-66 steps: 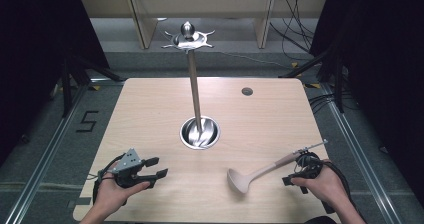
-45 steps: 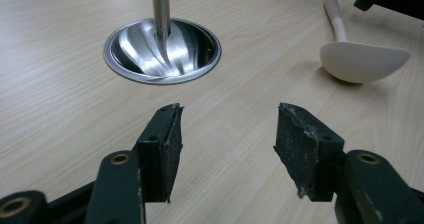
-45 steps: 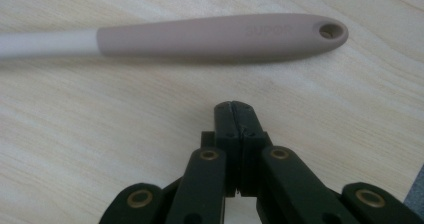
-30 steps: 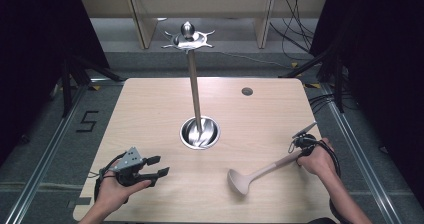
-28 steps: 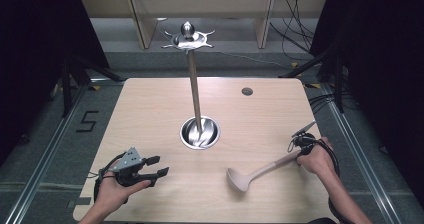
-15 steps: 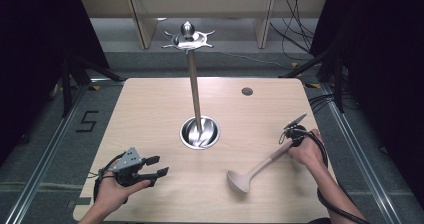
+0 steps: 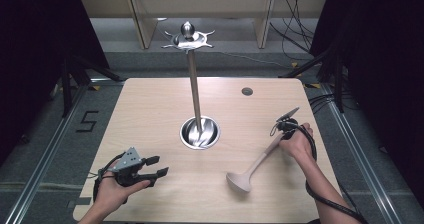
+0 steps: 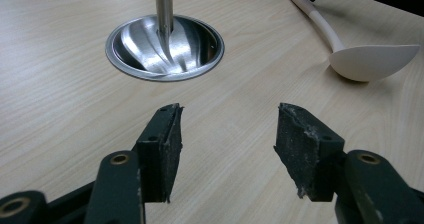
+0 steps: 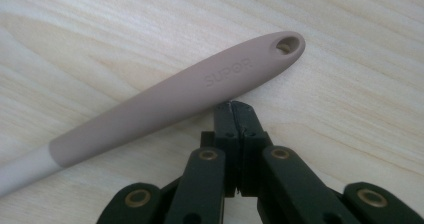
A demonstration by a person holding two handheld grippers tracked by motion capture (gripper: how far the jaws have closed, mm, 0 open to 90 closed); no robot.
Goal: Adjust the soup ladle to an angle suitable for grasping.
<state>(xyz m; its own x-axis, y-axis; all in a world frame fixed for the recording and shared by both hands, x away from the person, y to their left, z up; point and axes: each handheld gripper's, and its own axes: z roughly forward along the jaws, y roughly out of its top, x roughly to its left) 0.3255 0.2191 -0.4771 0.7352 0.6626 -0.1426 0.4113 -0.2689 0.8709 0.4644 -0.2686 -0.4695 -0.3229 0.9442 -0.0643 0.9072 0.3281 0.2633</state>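
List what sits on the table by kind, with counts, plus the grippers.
Ladles: 1, the beige ladle lying flat on the table
Metal stands: 1, the steel hanging stand, its round base at the table's middle
Grippers: 2, the left gripper open, the right gripper shut beside the ladle's handle
Total: 4

A pale wooden surface [image 7: 150, 114] carries a ladle [image 7: 250, 169] lying flat near its right edge and a steel stand's round base [image 7: 200, 132] at centre.
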